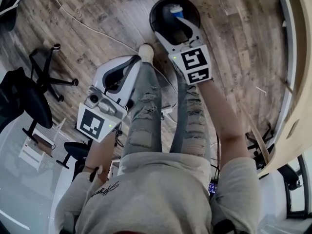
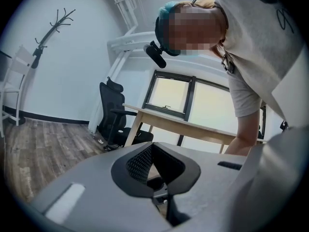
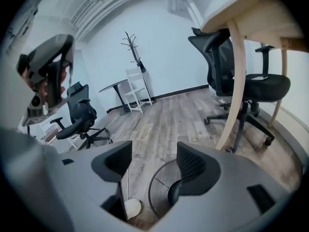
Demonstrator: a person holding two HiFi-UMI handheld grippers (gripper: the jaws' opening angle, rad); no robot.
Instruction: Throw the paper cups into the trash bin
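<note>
- The wood floor [image 1: 97, 13] fills most of the head view.
- A person stands on it and bends forward. The legs [image 1: 146, 116] are in torn grey jeans, and the top is grey.
- A light wood table [image 2: 193, 127] stands in front of a window, behind the person's arm.
- A black office chair [image 1: 29, 104] is on the person's left side, well apart from the legs.
- The round black trash bin [image 1: 158, 13] sits on the floor just in front of the person's feet.
- The right gripper [image 3: 153, 159] hangs over the bin. Its two fingers are spread wide with nothing between them. Only the floor and the rim of the bin show through the gap.
- The left gripper [image 2: 152, 149] is held by the left leg, away from the bin. It points up at the person. Its fingers are pressed together at the tips and hold nothing.
- A white shoe [image 1: 145, 51] is on the floor just beside the bin.
- A small blue and white thing [image 1: 176, 9] lies inside the bin. It looks like a paper cup, but it is too small to be sure.
</note>
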